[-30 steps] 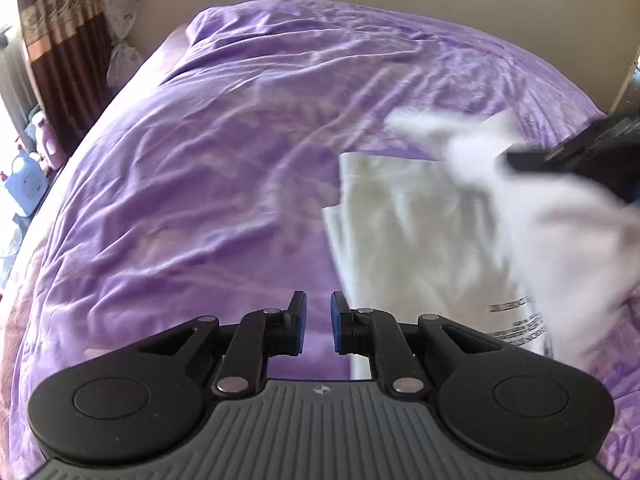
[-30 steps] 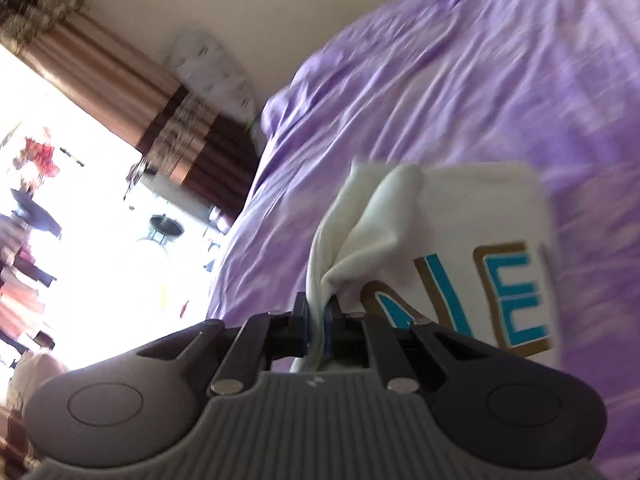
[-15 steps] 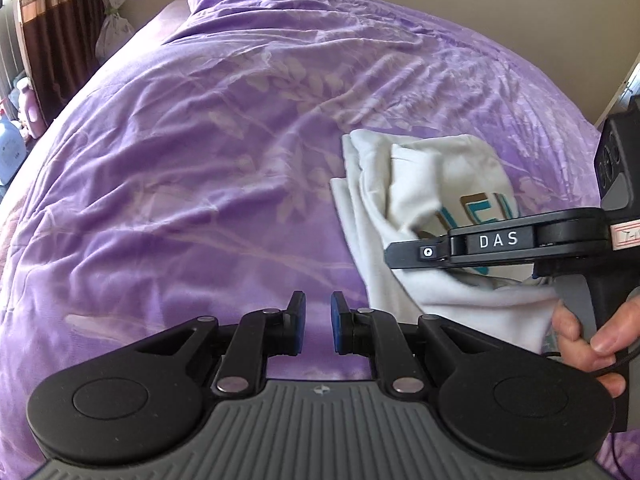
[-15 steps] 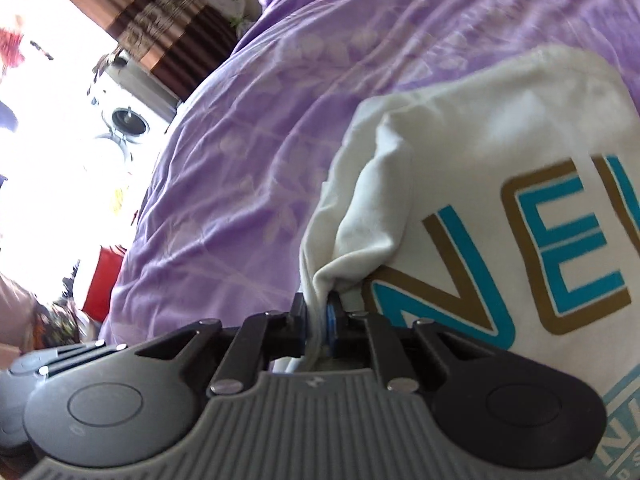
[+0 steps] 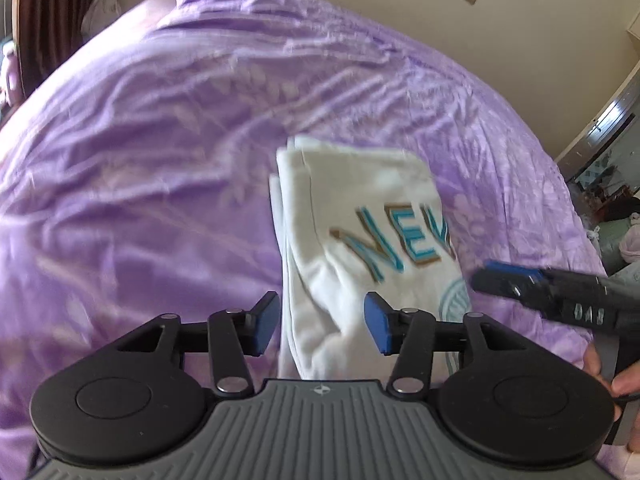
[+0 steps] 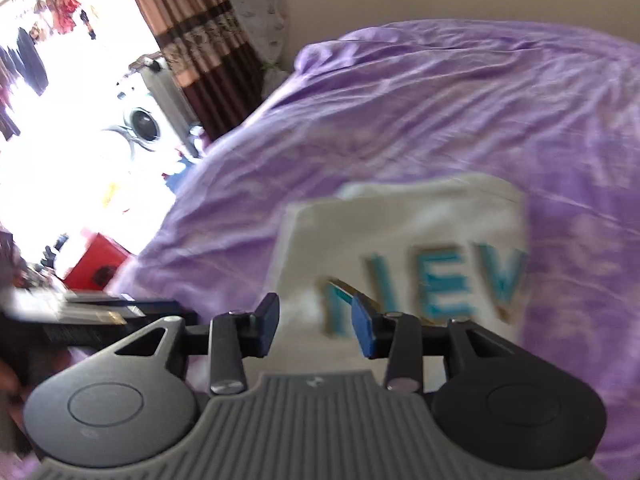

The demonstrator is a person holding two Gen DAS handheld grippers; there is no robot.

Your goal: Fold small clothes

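Apparently untouched, folded shirt (image 5: 360, 240) lies between spread left fingers (image 5: 264, 320).

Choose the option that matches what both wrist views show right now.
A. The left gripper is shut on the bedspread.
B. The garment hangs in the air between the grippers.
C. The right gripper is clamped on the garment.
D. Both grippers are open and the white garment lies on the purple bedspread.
D: the left gripper and right gripper both show a wide gap between their blue pads, and the white garment lies folded on the purple bedspread.
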